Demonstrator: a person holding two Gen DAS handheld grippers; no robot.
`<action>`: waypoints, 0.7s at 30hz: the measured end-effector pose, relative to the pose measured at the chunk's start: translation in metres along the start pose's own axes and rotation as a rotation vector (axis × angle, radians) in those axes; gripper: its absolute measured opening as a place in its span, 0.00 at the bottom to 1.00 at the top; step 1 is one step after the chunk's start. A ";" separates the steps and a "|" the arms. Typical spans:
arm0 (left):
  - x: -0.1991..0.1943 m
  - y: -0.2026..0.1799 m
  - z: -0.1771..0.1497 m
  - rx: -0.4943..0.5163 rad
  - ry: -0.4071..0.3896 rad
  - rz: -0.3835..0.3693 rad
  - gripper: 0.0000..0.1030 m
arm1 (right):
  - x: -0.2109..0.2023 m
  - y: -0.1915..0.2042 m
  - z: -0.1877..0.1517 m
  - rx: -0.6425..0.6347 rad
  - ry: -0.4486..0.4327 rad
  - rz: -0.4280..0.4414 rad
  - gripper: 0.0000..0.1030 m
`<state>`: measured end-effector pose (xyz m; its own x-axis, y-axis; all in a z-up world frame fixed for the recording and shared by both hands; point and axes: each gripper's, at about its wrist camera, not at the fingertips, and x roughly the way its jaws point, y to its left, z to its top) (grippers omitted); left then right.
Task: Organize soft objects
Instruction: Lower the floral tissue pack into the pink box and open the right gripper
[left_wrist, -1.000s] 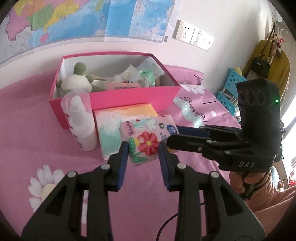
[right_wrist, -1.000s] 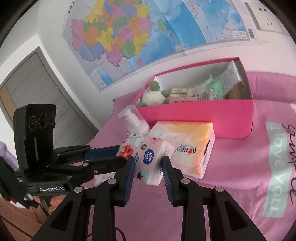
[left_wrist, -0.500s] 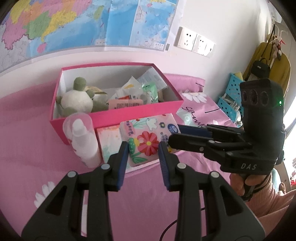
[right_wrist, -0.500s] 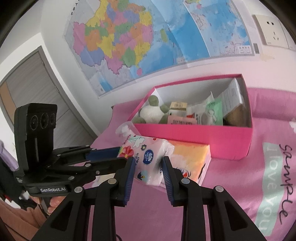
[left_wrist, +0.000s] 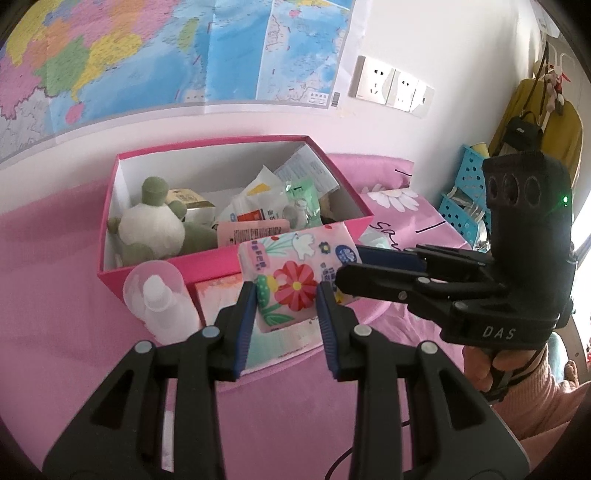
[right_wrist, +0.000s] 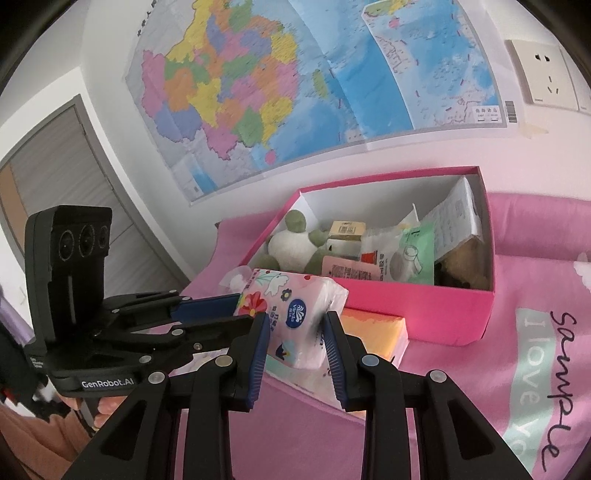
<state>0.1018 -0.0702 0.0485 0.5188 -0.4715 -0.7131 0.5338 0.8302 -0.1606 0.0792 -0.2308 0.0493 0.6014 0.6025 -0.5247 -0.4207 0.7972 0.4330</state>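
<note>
The risk here is the carry: the floral tissue pack (left_wrist: 295, 273) is soft and slippery in its plastic wrap, pinched at two ends by two separate tools, so uneven pull could tear or slide it out before it clears the near wall of the pink box (left_wrist: 236, 258), and it might knock the spray bottle (left_wrist: 162, 306) standing beside that wall on the left. The left gripper (left_wrist: 284, 295) has its jaws narrowed onto the pack's near end, blue pads pressing both sides. The right gripper (right_wrist: 295, 325) likewise clamps the other end, squeezing the wrap. The pack hangs between them, above the larger orange tissue pack (right_wrist: 373, 325) on the bed, just short of the box.
</note>
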 end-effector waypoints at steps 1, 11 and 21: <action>0.001 0.001 0.001 0.000 0.000 0.000 0.33 | 0.000 0.000 0.001 -0.001 -0.001 -0.001 0.29; 0.008 0.004 0.016 0.009 -0.011 0.018 0.33 | 0.006 -0.006 0.014 -0.011 -0.019 -0.009 0.29; 0.016 0.013 0.031 -0.011 -0.015 0.013 0.33 | 0.010 -0.011 0.028 -0.011 -0.037 -0.017 0.29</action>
<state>0.1380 -0.0770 0.0563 0.5357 -0.4654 -0.7046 0.5197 0.8394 -0.1593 0.1087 -0.2351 0.0597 0.6333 0.5869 -0.5045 -0.4175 0.8079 0.4159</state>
